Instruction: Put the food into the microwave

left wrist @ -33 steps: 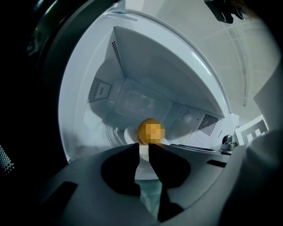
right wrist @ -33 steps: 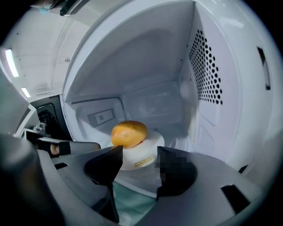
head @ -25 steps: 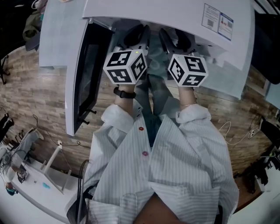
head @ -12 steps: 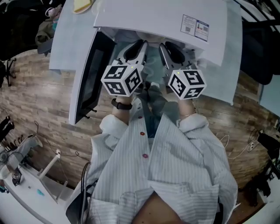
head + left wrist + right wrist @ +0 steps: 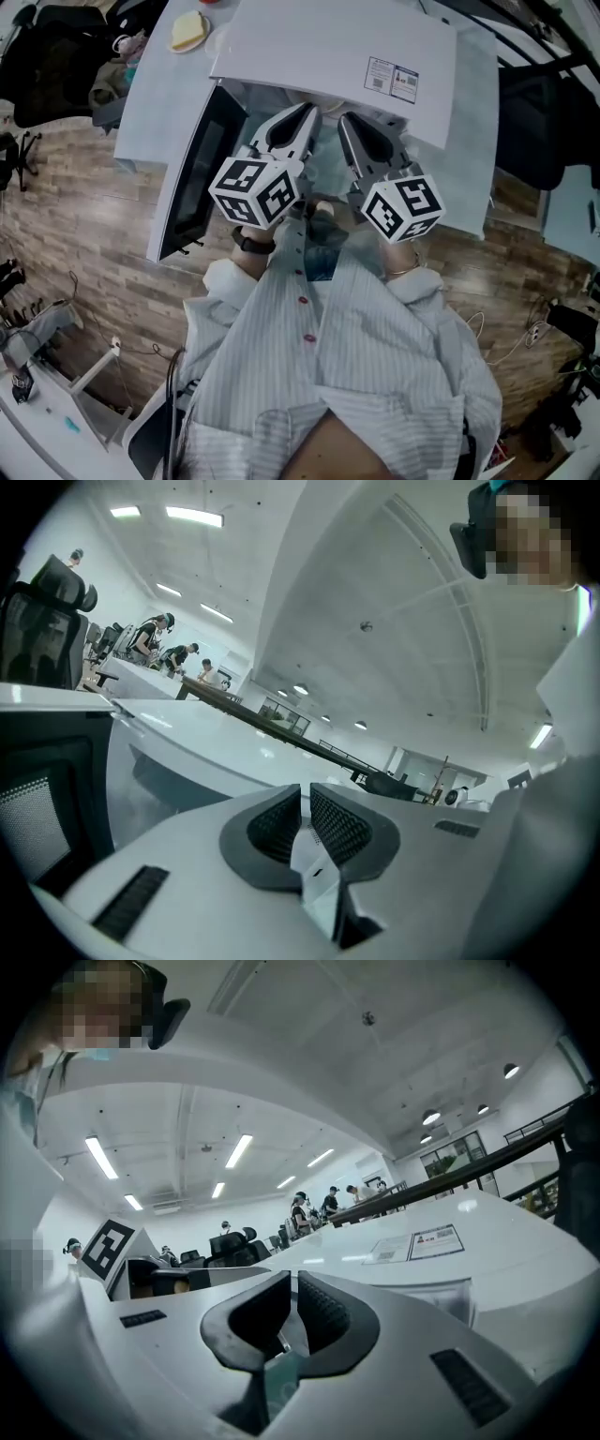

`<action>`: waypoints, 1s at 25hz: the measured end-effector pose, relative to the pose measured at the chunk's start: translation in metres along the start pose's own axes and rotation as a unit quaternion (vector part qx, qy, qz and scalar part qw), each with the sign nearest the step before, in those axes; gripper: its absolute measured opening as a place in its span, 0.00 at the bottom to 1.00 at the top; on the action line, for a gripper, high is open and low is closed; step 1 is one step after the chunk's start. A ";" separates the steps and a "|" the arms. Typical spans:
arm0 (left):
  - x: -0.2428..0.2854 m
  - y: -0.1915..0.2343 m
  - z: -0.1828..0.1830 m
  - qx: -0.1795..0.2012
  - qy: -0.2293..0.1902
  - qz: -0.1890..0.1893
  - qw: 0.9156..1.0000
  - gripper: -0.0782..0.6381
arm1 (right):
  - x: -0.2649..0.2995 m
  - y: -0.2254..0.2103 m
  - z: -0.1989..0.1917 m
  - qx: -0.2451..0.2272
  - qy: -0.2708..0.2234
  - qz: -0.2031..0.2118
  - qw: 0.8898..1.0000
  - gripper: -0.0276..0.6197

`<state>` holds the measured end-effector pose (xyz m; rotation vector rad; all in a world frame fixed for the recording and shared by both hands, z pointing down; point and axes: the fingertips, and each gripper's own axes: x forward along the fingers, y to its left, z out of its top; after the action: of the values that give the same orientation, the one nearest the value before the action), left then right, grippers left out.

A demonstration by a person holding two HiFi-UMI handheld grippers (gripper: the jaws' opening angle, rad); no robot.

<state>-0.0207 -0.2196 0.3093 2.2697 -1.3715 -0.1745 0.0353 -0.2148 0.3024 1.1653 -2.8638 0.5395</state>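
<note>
**Operator:** Report the condition of the microwave.

**Technician:** The microwave point(image 5: 328, 47) stands on the white surface point(image 5: 148, 98). Its door point(image 5: 192, 178) is swung open at the microwave's left side. A label point(image 5: 392, 78) sits on the microwave's top, near its right edge.

**Operator:** Locate both tools.

**Technician:** The left gripper point(image 5: 302, 114) and the right gripper point(image 5: 349, 120) are side by side and apart, in front of the microwave's opening. Their tips are at the front edge of the microwave's top. Both point toward the microwave, roughly level.

**Operator:** State of the fingers?

**Technician:** The left fingers point(image 5: 342, 829) are clenched to a thin slit, with nothing between them. The right fingers point(image 5: 323, 1312) have just been closing. They stand almost together, also with nothing between them.

**Operator:** Locate the food.

**Technician:** A pale yellow food item point(image 5: 187, 31) lies on the surface to the left of the microwave, toward its rear, well apart from both grippers. The microwave's cavity is hidden under its top and behind the grippers, so its contents cannot be determined.
</note>
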 end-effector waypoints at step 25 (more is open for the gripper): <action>-0.002 -0.045 0.005 0.048 0.006 -0.062 0.997 0.12 | -0.026 0.002 0.015 0.011 -0.011 0.017 1.000 0.10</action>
<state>0.0129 -0.2027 0.2836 2.4325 -1.2581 -0.1378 0.0543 -0.2005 0.2839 1.1342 -2.9078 0.5641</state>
